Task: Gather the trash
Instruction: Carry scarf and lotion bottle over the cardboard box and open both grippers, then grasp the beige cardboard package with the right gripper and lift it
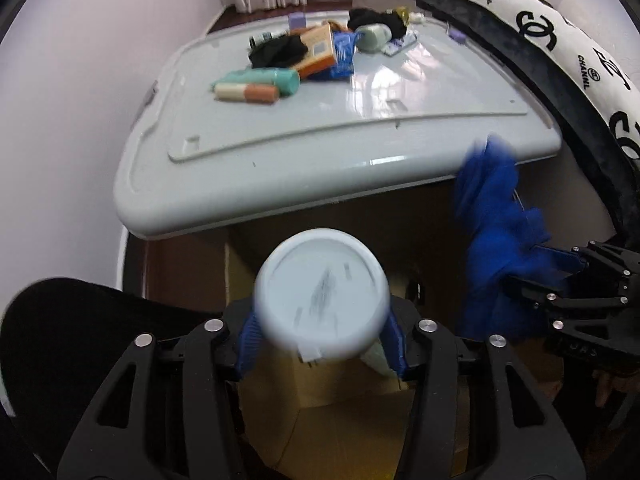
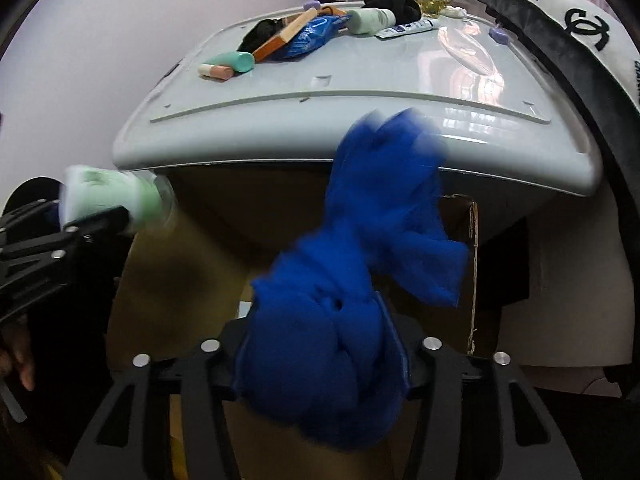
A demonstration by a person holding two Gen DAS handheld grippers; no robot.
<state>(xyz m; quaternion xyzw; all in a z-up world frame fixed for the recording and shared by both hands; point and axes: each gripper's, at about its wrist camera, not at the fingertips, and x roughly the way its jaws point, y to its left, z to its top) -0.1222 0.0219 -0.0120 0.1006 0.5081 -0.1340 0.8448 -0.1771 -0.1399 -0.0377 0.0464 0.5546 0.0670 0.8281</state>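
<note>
A pale green bottle point(image 1: 322, 294) with a white base sits between the blue pads of my left gripper point(image 1: 322, 344). The bottle is smeared while the fingers are sharp, so it looks loose between open jaws. The right wrist view shows the same bottle point(image 2: 116, 196) at the left. A crumpled blue cloth point(image 2: 328, 352) fills my right gripper point(image 2: 320, 356), which is shut on it; its free end point(image 2: 384, 168) flaps upward. In the left wrist view that cloth point(image 1: 492, 216) hangs from the right gripper point(image 1: 532, 268). Both grippers hover over an open cardboard box point(image 1: 340, 420).
A grey table point(image 1: 280, 152) behind the box carries more trash: a teal bottle point(image 1: 264, 78), an orange carton point(image 1: 320, 50), a blue wrapper point(image 1: 344, 56), black cloth point(image 1: 280, 50), and a tube point(image 2: 408, 29). A logo-printed cushion point(image 1: 540, 28) curves along the right. A white wall point(image 1: 80, 120) is at the left.
</note>
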